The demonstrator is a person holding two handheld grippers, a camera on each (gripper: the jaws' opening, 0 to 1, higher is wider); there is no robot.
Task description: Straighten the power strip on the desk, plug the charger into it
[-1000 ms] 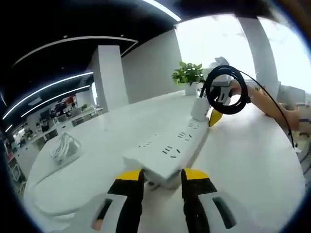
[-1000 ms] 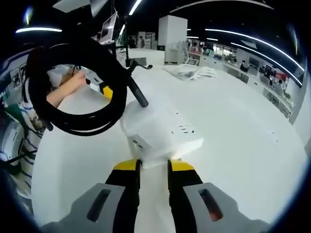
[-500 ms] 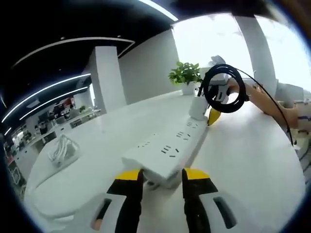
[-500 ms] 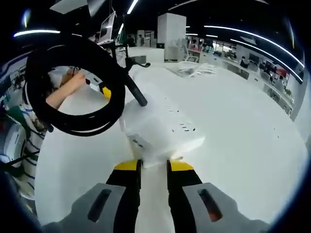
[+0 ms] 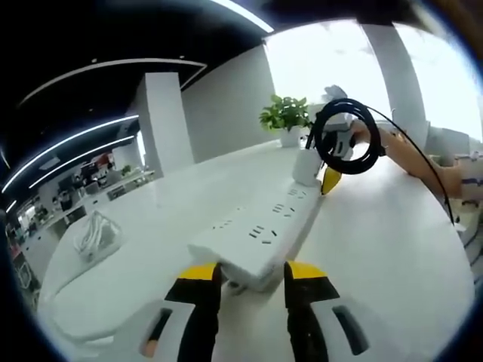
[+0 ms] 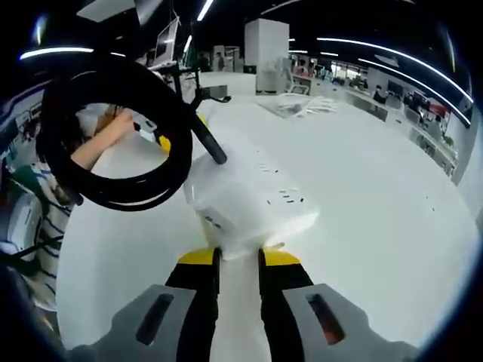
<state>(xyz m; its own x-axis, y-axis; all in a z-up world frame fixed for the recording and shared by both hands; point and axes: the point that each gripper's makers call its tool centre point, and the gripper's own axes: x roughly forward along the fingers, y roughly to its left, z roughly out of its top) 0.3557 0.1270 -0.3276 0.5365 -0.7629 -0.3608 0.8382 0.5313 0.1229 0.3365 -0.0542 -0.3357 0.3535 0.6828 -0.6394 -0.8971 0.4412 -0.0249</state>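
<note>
A long white power strip (image 5: 260, 230) stretches away over the white desk (image 5: 392, 249) in the left gripper view. My left gripper (image 5: 253, 273) is shut on its near end. At its far end, the right gripper's yellow tip (image 5: 331, 181) shows below the strip's black coiled cord (image 5: 346, 139). In the right gripper view my right gripper (image 6: 238, 259) is shut on the power strip's (image 6: 253, 200) end, and the black coil (image 6: 113, 136) hangs at the left. A white cable bundle (image 5: 94, 230), perhaps the charger, lies far left on the desk and shows at the back as a white bundle (image 6: 298, 105).
A potted plant (image 5: 287, 117) stands at the desk's far end. A person's hand (image 6: 106, 136) holds the left gripper's yellow-tipped body (image 6: 164, 142) behind the coil. An arm (image 5: 423, 162) reaches in from the right. Office desks and monitors fill the background.
Both grippers keep their hold on the strip. The views have shifted only slightly; nothing was let go or taken.
</note>
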